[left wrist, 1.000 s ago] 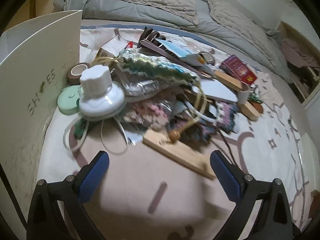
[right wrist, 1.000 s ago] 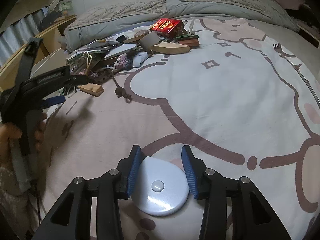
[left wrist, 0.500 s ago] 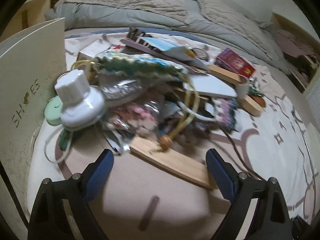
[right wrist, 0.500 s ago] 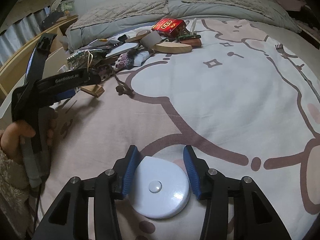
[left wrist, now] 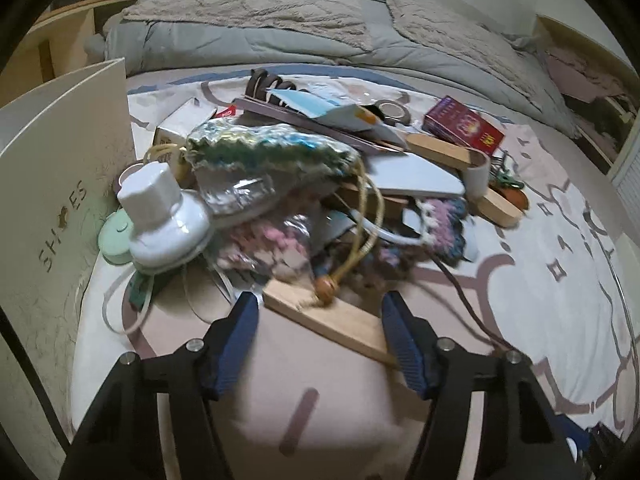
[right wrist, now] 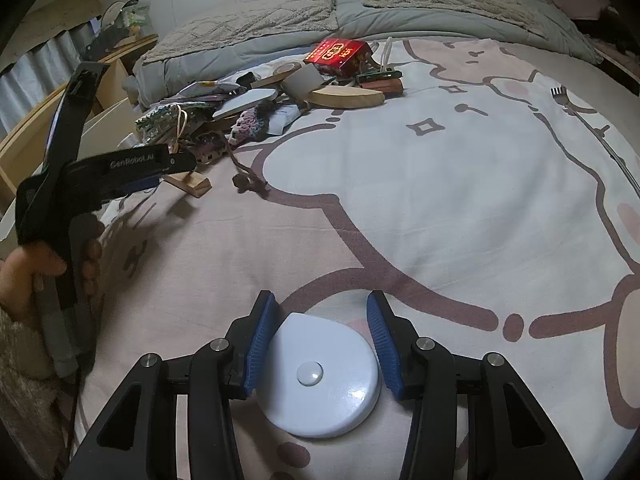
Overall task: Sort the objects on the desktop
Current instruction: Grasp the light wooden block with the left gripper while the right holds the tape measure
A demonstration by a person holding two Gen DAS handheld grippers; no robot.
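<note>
Bed (right wrist: 440, 200) carries everything — cover is white and pale pink with brown cartoon outlines. Grey quilt (right wrist: 420, 20) bunched at the far end. Heaped clutter (left wrist: 304, 184) sits near that end. On the cover: wooden block (left wrist: 332, 320) at the heap's near edge, red box (right wrist: 340, 54), half-round wooden piece (right wrist: 348, 98), round pale-blue disc (right wrist: 320, 376) well apart from the heap, cream box marked "SHOES" (left wrist: 60, 200) — upright beside the heap.
</note>
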